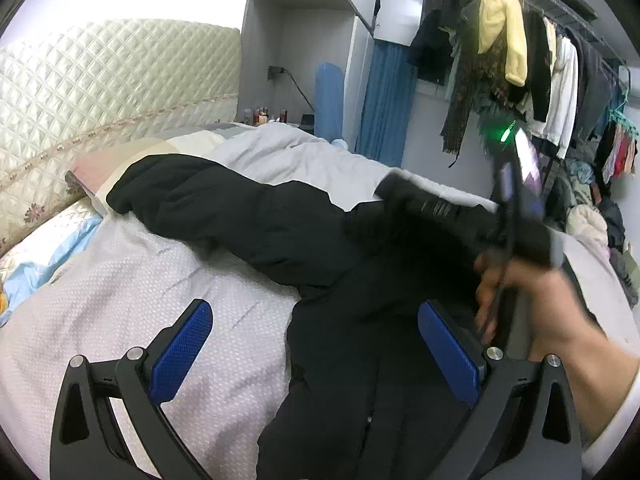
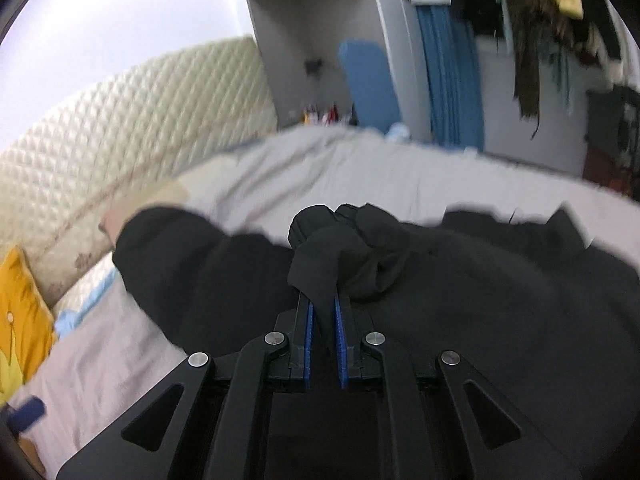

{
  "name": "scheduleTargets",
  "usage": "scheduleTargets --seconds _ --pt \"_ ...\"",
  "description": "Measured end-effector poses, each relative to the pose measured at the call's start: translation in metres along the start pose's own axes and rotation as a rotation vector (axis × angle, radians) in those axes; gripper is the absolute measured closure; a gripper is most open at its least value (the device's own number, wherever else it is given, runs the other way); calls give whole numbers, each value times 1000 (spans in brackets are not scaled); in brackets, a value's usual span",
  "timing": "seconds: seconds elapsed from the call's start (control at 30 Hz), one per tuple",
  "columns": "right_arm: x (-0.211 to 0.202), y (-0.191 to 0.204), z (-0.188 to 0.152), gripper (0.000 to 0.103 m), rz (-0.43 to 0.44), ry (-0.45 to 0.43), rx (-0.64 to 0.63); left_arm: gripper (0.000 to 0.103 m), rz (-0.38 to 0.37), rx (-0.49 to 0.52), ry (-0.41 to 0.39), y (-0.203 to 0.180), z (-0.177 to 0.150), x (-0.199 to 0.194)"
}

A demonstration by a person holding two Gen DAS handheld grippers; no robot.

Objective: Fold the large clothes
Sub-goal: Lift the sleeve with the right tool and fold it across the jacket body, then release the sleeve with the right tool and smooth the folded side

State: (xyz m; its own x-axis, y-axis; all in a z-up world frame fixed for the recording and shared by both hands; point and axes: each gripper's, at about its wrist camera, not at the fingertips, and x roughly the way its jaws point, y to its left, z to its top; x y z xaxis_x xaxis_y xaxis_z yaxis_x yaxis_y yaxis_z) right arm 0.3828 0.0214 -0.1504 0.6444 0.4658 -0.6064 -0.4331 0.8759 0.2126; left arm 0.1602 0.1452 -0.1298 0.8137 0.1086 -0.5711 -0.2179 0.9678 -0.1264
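Note:
A large black garment (image 1: 248, 216) lies spread across the bed, one sleeve reaching toward the headboard. My left gripper (image 1: 316, 340) hovers low over its near part, jaws wide open, one blue pad (image 1: 182, 354) above the bedspread and the other over the black cloth, nothing between them. In the right wrist view my right gripper (image 2: 323, 300) is shut on a bunched fold of the black garment (image 2: 460, 300), which sticks up between the narrow blue pads. From the left wrist view, a hand (image 1: 532, 304) holds the blurred right gripper (image 1: 516, 200) over the garment's right side.
A pale grey bedspread (image 1: 120, 292) covers the bed, with a quilted cream headboard (image 1: 100, 80) behind. A yellow cushion (image 2: 20, 308) lies at the left. A rack of hanging clothes (image 1: 532, 64) and clothing piles stand at the right. A grey cabinet (image 1: 304, 40) is behind.

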Motion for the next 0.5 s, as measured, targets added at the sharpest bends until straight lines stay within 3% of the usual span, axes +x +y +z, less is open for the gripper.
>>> scheduleTargets --seconds 0.07,0.17,0.33,0.4,0.5 --pt "18 -2 -14 93 -2 38 10 0 -6 2 5 -1 -1 3" --pt "37 -6 -24 82 13 94 31 0 -13 2 11 0 -2 8" --pt "31 -9 -25 38 45 100 29 0 -29 -5 30 -2 -5 12" --pt "21 -4 -19 30 48 83 12 0 -42 -3 35 -4 -6 10" --pt "-1 -5 -12 30 46 58 -12 0 -61 -4 38 -7 -7 8"
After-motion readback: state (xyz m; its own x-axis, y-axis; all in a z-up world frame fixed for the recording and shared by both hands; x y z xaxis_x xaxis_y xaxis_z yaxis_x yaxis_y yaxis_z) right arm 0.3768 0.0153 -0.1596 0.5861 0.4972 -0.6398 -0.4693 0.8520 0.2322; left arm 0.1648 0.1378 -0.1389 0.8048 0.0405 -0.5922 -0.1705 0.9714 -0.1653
